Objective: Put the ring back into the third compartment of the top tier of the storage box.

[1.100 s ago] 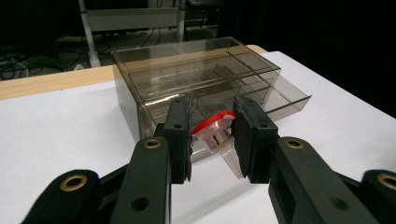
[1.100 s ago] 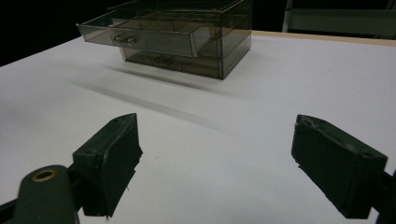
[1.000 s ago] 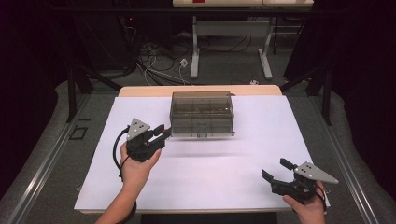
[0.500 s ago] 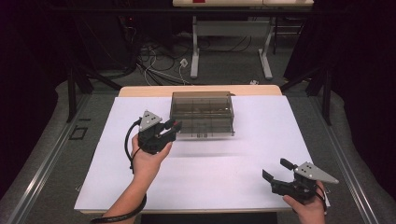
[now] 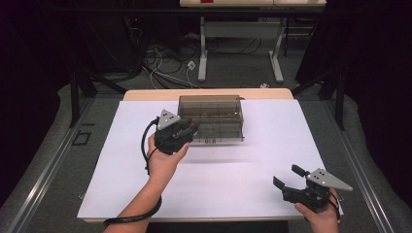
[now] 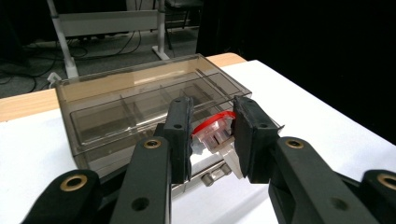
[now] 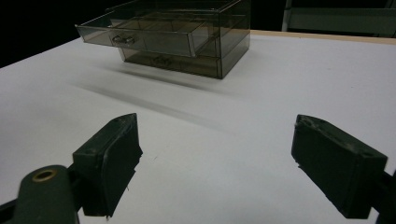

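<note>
Your left gripper grips a small red-and-clear part just above the open top drawer of the box; your right gripper rests open, near right. Let go early and the part could bounce off the drawer's rim

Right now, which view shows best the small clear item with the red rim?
The left gripper view: the small clear item with the red rim sits close up between the left gripper pads. In the high view the gripper hides it.
</note>
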Motion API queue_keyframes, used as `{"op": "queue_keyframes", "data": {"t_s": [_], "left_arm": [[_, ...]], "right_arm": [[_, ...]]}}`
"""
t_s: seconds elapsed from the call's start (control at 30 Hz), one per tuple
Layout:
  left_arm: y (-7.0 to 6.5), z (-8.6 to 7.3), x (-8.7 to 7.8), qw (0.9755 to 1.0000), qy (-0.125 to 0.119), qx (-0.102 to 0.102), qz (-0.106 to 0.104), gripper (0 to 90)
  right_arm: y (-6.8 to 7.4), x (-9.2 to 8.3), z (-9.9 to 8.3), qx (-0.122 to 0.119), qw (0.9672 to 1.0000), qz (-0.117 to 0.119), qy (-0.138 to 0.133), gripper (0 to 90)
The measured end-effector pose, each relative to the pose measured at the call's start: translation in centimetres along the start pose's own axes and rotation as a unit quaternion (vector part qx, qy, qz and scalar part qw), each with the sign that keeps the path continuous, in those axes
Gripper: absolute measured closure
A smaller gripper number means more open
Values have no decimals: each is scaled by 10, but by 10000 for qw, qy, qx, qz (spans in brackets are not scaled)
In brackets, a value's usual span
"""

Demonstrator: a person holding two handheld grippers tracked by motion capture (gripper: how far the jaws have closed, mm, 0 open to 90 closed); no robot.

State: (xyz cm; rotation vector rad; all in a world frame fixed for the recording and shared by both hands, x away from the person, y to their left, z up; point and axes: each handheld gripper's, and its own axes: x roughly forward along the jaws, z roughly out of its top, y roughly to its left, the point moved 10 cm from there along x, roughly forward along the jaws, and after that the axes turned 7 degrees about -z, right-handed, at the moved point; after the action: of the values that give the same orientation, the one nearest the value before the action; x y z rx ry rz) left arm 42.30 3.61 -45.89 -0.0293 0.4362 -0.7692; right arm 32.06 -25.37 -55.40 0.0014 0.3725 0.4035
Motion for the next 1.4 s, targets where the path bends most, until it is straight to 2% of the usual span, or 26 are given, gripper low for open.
{"op": "queue_keyframes", "data": {"t_s": [0.5, 0.77, 1.4], "left_arm": [[-14, 13, 27, 9999, 41, 48, -86, 685], [-21, 16, 42, 9999, 66, 41, -117, 685], [-28, 16, 72, 9998, 146, -46, -129, 686]], "right_arm": [[-1, -1, 0, -1, 10000, -13, -2, 147], [0, -1, 1, 9, 10000, 0, -22, 147], [0, -1, 1, 27, 10000, 26, -27, 147]]}}
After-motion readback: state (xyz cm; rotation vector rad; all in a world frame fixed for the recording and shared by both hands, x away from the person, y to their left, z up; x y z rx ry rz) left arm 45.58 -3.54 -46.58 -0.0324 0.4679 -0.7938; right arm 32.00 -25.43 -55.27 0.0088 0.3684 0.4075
